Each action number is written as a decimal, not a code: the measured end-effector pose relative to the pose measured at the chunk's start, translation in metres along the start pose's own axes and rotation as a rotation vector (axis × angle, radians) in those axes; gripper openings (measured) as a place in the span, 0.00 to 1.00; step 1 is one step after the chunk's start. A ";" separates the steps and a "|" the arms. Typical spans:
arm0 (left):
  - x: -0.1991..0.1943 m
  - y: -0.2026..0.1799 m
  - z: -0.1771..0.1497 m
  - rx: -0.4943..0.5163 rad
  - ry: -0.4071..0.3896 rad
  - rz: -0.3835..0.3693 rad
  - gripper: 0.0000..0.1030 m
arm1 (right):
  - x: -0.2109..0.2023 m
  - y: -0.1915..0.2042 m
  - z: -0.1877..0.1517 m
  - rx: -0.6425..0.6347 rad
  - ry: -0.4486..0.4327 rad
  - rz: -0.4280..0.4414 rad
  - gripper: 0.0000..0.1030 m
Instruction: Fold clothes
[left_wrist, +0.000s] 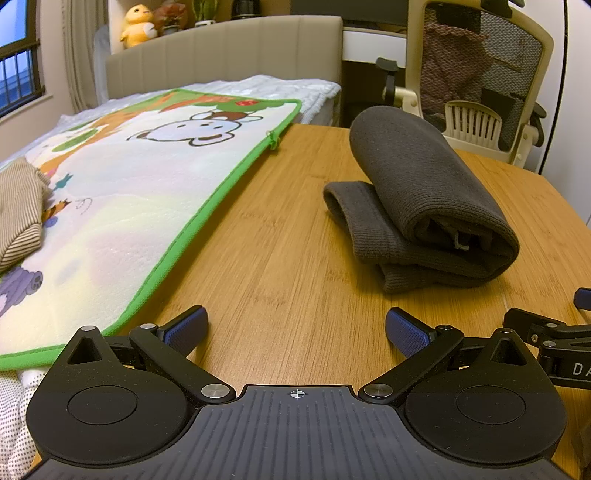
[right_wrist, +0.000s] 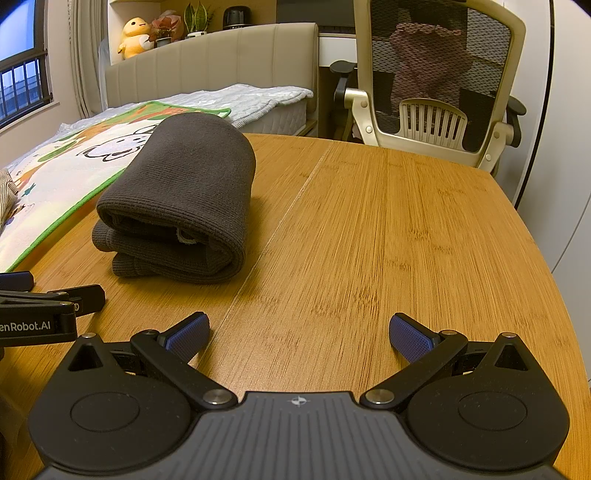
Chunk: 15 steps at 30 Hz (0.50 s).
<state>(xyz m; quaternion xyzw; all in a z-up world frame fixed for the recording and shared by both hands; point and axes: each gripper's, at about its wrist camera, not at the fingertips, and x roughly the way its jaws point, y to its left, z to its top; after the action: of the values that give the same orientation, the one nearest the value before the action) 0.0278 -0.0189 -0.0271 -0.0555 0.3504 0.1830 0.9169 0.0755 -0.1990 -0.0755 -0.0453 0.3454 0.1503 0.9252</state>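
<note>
A dark grey knit garment (left_wrist: 424, 199) lies folded into a thick bundle on the wooden table (left_wrist: 280, 236). It also shows in the right wrist view (right_wrist: 184, 199), ahead and to the left. My left gripper (left_wrist: 297, 330) is open and empty, low over the table, short of the bundle. My right gripper (right_wrist: 299, 334) is open and empty, over bare wood to the right of the bundle. A striped beige garment (left_wrist: 18, 206) lies on the cartoon mat (left_wrist: 129, 192) at the far left.
The green-edged cartoon mat overlaps the table's left side and the bed (left_wrist: 258, 88). A white dotted cloth (left_wrist: 14, 417) lies at the near left. A mesh office chair (right_wrist: 439, 81) stands behind the table. The table's right edge (right_wrist: 546, 258) curves close by.
</note>
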 end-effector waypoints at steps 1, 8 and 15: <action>0.000 0.000 0.000 0.000 0.000 0.000 1.00 | 0.000 0.000 0.000 0.000 0.000 0.000 1.00; -0.001 0.000 -0.001 0.000 0.001 0.001 1.00 | -0.001 0.003 0.000 0.002 0.000 -0.002 1.00; -0.001 0.000 -0.001 0.000 0.001 0.001 1.00 | -0.001 0.004 -0.001 0.003 0.000 -0.004 1.00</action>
<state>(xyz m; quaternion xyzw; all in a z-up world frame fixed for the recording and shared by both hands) 0.0262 -0.0195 -0.0269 -0.0556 0.3509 0.1832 0.9166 0.0726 -0.1955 -0.0750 -0.0444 0.3456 0.1479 0.9256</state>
